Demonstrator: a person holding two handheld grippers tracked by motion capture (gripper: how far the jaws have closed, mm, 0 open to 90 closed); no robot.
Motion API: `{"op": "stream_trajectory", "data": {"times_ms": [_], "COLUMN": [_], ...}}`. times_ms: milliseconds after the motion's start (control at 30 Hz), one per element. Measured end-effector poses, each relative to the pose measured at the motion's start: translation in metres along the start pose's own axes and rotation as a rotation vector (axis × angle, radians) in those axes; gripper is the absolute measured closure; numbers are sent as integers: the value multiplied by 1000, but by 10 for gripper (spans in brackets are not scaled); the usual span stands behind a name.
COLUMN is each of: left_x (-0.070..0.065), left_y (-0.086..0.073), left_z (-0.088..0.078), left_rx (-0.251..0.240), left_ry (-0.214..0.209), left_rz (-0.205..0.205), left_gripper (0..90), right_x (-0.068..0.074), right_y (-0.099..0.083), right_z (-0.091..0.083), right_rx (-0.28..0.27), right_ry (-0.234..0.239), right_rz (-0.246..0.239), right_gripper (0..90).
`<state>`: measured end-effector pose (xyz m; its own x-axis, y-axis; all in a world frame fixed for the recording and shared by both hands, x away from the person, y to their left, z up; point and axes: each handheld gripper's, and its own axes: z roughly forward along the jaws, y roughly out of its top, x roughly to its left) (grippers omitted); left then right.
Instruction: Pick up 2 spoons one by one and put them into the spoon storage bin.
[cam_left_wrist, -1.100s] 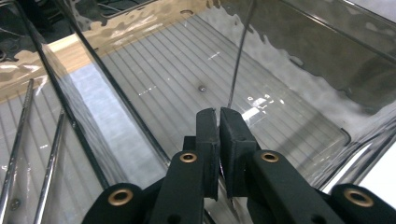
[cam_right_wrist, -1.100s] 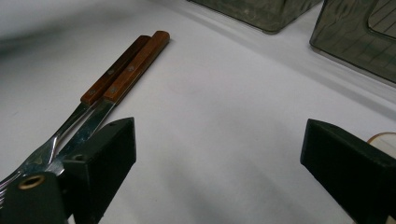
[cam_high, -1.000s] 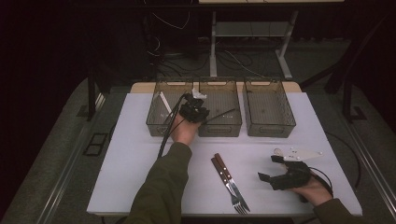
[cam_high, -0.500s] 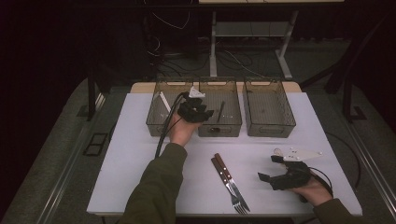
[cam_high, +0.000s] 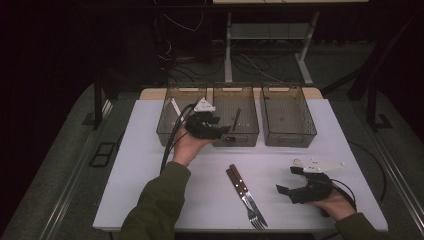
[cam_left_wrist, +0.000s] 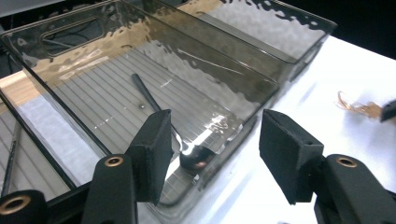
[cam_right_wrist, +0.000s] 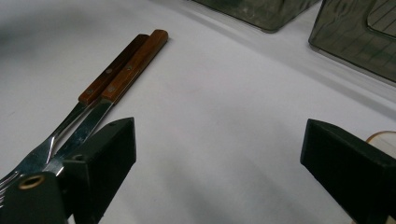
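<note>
1. High view: the left tongs (cam_high: 212, 127) hang over the near edge of the middle bin (cam_high: 248, 112), one of three clear smoky bins set in a row at the far side of the white tabletop (cam_high: 150, 175). Their jaws have just been opening and nothing is between them. A dark spoon (cam_high: 236, 119) lies inside that middle bin, and a pale utensil leans in the left bin (cam_high: 167, 120). The right bin (cam_high: 287, 115) stands just beside the middle one. Nearer the person, two wood-handled forks (cam_high: 245, 192) lie side by side on the tabletop, tines toward the front edge. The right tongs (cam_high: 290, 190) rest low at the right front, well apart from the bins, pointing toward the forks.

2. Left gripper view: the two black jaws stand apart with empty space between them, above the bin's near wall. The spoon (cam_left_wrist: 161, 119) lies flat on the ribbed floor of the middle bin (cam_left_wrist: 70, 60), its bowl close to the near corner and its handle running away toward the far wall.

3. Right gripper view: the jaws stand wide apart and grip nothing. The forks (cam_right_wrist: 112, 79) lie on the tabletop (cam_right_wrist: 224, 121) at the left, handles touching, their tine ends passing behind the left jaw. Corners of two bins show at the top.
</note>
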<state>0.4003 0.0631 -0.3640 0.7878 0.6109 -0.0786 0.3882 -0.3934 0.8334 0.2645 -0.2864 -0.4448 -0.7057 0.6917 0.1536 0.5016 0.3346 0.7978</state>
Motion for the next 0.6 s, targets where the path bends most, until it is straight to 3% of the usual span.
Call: {"op": "stream_trajectory", "data": {"times_ms": [233, 533, 600], "left_x": [-8, -18, -21], "left_y": [-14, -44, -50], "left_z": [-11, -25, -29], "left_rx": [2, -19, -18], "left_ry": [-29, -31, -27], "left_rz": [19, 26, 44], "left_gripper": [363, 316, 300], "right_x": [0, 0, 0], "right_y": [0, 0, 0], "right_z": [0, 0, 0], "right_rx": [1, 3, 1], "right_ry": [-2, -2, -3], "right_rz": [2, 7, 3], "right_gripper": [103, 102, 103]}}
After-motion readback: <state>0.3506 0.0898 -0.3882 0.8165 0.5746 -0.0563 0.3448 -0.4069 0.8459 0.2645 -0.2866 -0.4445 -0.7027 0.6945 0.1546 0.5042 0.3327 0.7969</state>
